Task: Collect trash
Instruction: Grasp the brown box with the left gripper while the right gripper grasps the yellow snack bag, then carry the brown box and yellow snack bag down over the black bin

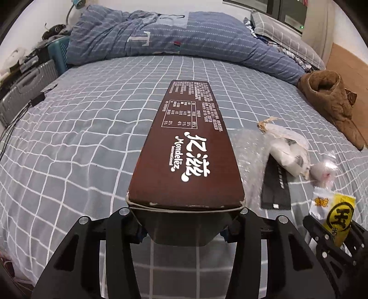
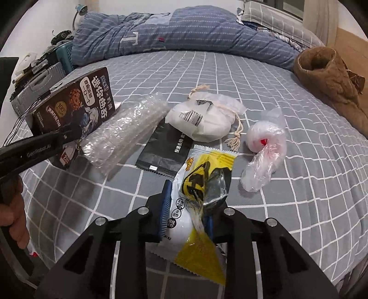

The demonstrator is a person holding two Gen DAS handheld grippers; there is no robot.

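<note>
the right gripper (image 2: 187, 218) is closest, and its blue pads (image 2: 164, 207) squeeze a yellow and white snack wrapper (image 2: 202, 184). the wrapper is crinkled and sticks up between the jaws, off the bed. the left gripper (image 1: 185, 215) is pinched on the near end of a long brown box (image 1: 186, 147), which points away from it above the bed (image 1: 80, 138). in the right wrist view you can see that same box from the side, held up on the left by the black gripper, with a hand (image 2: 13, 220) below it.

just past the wrapper, more trash lies on the grey sheet with white squares. a flat black packet (image 2: 165, 151) lies in the middle. a roll of bubble wrap (image 2: 128, 131) lies to its left, touching it, beside the brown box. a white cloth pouch (image 2: 204, 122) with a string sits just behind the black packet and lies partly on it. a clear plastic bag (image 2: 266, 149) with something red inside lies to the right, a little apart from the pouch.

farther back on the right lies a brown fuzzy piece of clothing (image 2: 329, 78). at the far end a blue quilt (image 2: 184, 36) is bunched up across the bed, with a grey pillow (image 2: 271, 16) behind it. a grey suitcase (image 2: 39, 85) stands off the left side of the bed.
</note>
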